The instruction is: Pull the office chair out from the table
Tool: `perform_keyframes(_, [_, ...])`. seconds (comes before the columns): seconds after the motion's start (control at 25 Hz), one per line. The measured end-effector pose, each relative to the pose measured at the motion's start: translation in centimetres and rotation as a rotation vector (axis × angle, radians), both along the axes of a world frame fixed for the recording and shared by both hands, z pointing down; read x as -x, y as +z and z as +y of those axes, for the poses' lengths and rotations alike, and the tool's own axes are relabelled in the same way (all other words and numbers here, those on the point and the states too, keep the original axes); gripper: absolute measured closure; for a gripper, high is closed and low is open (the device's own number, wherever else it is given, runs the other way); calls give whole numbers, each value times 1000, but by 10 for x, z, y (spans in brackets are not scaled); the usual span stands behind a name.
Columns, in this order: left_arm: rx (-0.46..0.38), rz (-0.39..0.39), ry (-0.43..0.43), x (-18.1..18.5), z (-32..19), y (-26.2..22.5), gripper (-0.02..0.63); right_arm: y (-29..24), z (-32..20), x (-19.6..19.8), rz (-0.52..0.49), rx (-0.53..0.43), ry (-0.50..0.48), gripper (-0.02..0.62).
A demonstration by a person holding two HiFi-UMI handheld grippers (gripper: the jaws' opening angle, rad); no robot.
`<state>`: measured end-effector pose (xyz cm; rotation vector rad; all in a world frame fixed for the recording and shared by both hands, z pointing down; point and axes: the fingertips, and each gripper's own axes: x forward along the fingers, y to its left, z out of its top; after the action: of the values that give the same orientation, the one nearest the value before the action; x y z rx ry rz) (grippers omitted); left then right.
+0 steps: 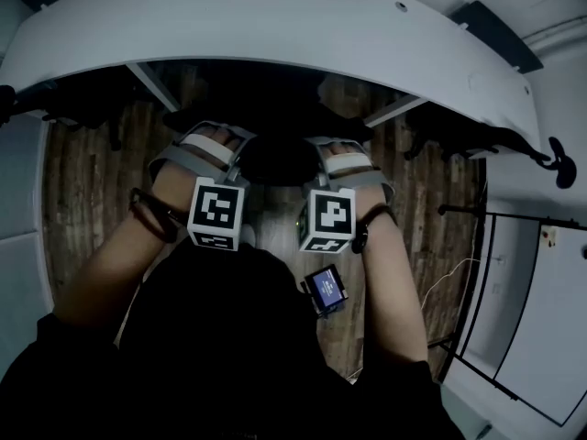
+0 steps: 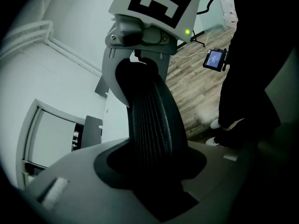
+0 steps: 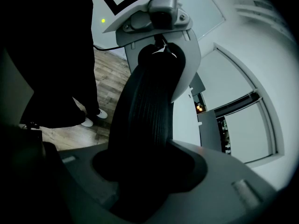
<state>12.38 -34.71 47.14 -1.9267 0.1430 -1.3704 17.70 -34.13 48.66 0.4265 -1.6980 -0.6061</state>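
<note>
We're looking down over our own forearms, and both tools are on the office chair (image 1: 280,159). Its dark backrest top sits right in front of us, just short of the near edge of the white curved counter (image 1: 275,26). The lower part of the chair runs into shadow under that edge, and we can't make out how far under it goes. The left tongs (image 1: 218,143) are clamped on the left part of that top edge and the right tongs (image 1: 337,154) on the right, side by side with their marker cubes facing up. From the left gripper view, the left tongs (image 2: 149,169) are pinching the black ribbed rim of the office chair (image 2: 152,120), which runs straight ahead to the right tongs (image 2: 140,55) at the far end. From the right gripper view it's the mirror picture: the right tongs (image 3: 149,171) bite on the same rim (image 3: 147,111), with the left tongs (image 3: 159,17) beyond. Wood-plank floor (image 1: 83,181) shows on both sides, and a small lit screen (image 1: 326,289) hangs by our right forearm.
</note>
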Motion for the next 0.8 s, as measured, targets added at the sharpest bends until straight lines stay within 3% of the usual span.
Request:
perform_keyframes(0.44, [14,8,-33,28,71,0,398,-2,71,32,-20,23,-28,383])
perform_keyframes(0.8, [7,29,17,77,145,-2,410,1,148,79,-17,51,22,383])
